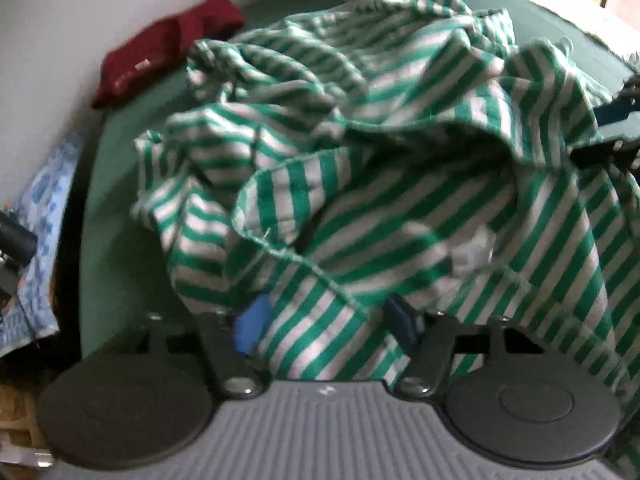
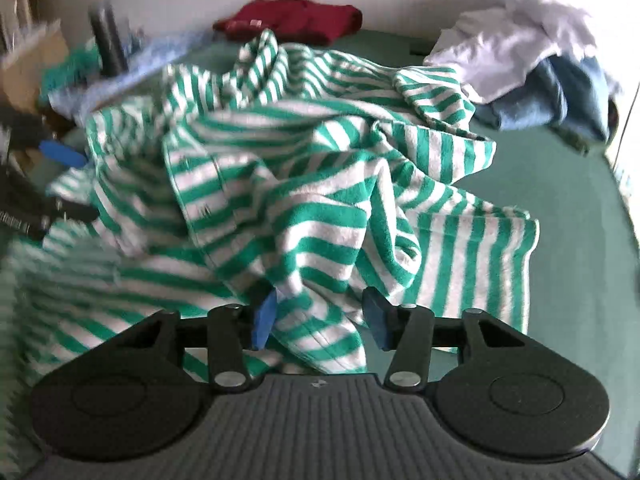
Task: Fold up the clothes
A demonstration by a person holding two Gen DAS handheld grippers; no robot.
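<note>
Both hand-held grippers (image 1: 326,322) (image 2: 320,318) have their jaws spread apart.

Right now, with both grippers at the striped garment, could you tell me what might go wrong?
1. The striped garment is bunched in many layers, so the right gripper may pinch several folds rather than one edge.
2. The left gripper has cloth heaped between its fingers; pulling apart could twist it further.
3. The red garment and the white and blue pile lie close by, so spreading may drag over them.

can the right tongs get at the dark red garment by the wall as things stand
Probably not directly: the right tongs have folds of the striped garment between their fingers, and its heap lies between them and the dark red garment.
</note>
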